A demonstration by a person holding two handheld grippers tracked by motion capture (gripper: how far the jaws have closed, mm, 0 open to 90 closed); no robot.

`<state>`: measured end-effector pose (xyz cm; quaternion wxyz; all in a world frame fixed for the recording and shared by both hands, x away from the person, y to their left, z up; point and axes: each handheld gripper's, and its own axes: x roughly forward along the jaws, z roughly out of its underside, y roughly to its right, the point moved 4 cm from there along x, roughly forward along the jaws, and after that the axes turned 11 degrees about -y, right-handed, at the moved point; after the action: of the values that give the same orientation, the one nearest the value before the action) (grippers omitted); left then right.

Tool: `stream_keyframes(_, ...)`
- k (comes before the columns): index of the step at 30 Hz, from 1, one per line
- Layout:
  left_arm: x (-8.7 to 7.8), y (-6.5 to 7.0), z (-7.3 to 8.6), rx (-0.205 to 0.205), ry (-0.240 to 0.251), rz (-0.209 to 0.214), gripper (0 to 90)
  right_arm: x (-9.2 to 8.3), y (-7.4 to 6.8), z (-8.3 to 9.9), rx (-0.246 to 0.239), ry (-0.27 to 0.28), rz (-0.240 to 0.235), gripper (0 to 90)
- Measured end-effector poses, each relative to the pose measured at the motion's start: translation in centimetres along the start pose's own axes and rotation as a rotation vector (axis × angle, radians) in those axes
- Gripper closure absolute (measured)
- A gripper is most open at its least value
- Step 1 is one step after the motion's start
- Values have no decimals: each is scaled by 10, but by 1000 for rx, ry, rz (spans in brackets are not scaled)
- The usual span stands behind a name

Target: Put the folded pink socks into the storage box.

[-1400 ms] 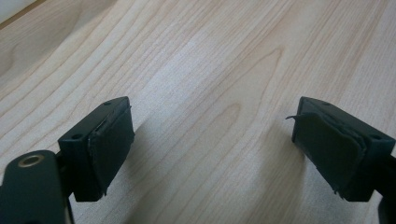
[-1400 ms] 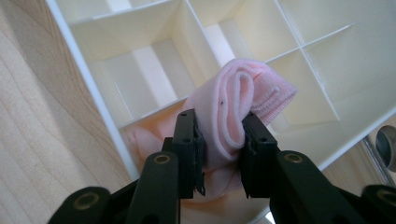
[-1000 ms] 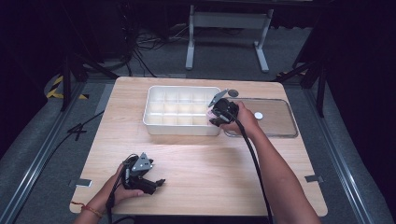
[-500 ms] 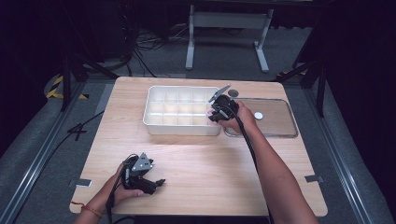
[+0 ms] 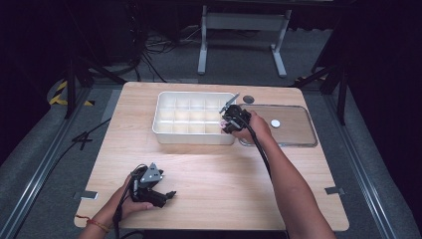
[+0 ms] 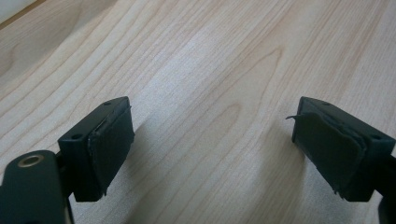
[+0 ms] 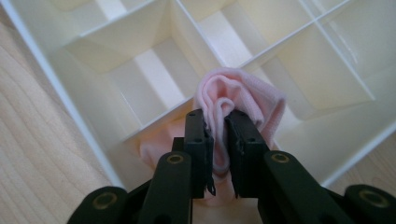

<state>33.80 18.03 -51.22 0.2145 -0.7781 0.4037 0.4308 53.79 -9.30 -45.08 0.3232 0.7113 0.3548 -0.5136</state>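
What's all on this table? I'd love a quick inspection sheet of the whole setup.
Surface: pale wooden table.
Job's things: white divided tray; pink cloth over a corner compartment.
Clutter: clear lid beside the tray, small white disc on it.
Grippers: right gripper pinching the cloth, jaws just closing; left gripper open over bare wood.
Cables: black cable along the right forearm.
Surroundings: dark floor, metal stand.
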Motion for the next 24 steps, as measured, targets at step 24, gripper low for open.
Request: stream_keyframes(24,0,0,0,0,-1,-6,132,13,5,-3,90,-77,-73,808)
